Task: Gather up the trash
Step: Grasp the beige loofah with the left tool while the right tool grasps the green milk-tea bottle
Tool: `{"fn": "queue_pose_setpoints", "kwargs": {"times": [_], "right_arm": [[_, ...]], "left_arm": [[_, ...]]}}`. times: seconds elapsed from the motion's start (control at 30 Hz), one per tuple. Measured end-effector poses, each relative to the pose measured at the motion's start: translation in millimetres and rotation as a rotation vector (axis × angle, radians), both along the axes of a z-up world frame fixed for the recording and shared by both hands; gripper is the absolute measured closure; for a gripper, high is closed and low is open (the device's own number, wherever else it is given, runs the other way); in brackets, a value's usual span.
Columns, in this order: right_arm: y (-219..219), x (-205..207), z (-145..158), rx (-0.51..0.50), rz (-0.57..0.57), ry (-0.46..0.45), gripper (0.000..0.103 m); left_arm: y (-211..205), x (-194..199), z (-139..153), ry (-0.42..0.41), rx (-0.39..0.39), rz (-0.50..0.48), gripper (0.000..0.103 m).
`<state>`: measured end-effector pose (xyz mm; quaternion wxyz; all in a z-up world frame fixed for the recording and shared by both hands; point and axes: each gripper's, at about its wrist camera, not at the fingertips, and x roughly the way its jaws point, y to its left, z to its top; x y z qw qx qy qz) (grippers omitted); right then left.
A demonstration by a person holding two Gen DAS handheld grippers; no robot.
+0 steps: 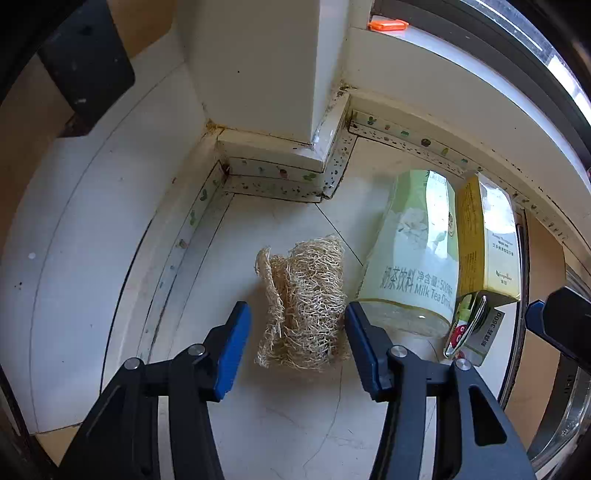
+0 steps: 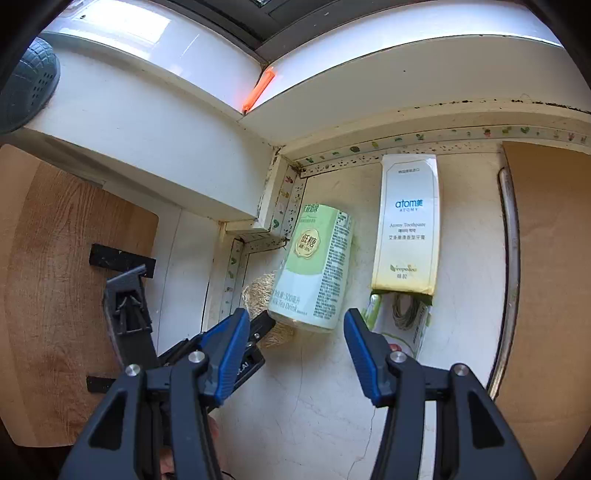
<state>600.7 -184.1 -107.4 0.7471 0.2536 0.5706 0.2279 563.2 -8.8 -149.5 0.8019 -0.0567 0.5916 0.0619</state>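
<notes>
A tan loofah scrap [image 1: 304,302] lies on the white counter [image 1: 280,417]. My left gripper [image 1: 295,314] is open, its blue fingers on either side of the loofah's near end, apart from it. A green milk tea bottle [image 1: 413,251] lies on its side to the right, then a white-yellow toothpaste box [image 1: 487,243] and a small crumpled carton [image 1: 472,332]. In the right wrist view my right gripper [image 2: 295,321] is open and empty just before the bottle's [image 2: 314,266] base. The toothpaste box [image 2: 408,225], carton [image 2: 402,325] and a bit of loofah [image 2: 258,291] show there too. The left gripper [image 2: 258,328] reaches in from the left.
A white wall corner with a spotted trim strip [image 1: 280,177] bounds the counter behind. An orange item [image 1: 388,25] lies on the window sill. A wooden board [image 2: 55,288] is at left, a brown board [image 2: 554,258] at right, and a steel sink rim [image 1: 569,424] at far right.
</notes>
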Motion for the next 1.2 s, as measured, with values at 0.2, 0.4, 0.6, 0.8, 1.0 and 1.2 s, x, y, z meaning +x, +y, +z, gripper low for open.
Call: {"fn": "queue_pose_setpoints", "kwargs": {"times": [0.2, 0.4, 0.6, 0.8, 1.0, 1.2], "right_arm": [[6.3, 9.9, -4.8, -0.003, 0.001, 0.008, 0.049], [13.9, 20.4, -16.3, -0.013, -0.019, 0.038, 0.049], [30.3, 33.1, -32.7, -0.051, -0.029, 0.071, 0.049], [48.9, 40.5, -52.5, -0.102, -0.018, 0.102, 0.043], [57.5, 40.0, -60.8, -0.075, -0.014, 0.092, 0.039], [64.7, 26.7, -55.2, -0.134, 0.048, 0.062, 0.04]], "left_arm": [[1.0, 3.8, 0.2, -0.013, -0.028, 0.0, 0.069], [-0.6, -18.4, 16.8, -0.055, 0.028, 0.013, 0.071], [-3.4, -38.1, 30.8, -0.087, 0.062, -0.001, 0.071], [1.0, -48.7, 37.1, -0.098, 0.069, 0.003, 0.071], [5.4, -55.4, 35.5, -0.093, 0.06, 0.014, 0.071], [3.6, -63.9, 38.1, -0.091, 0.046, 0.011, 0.071]]}}
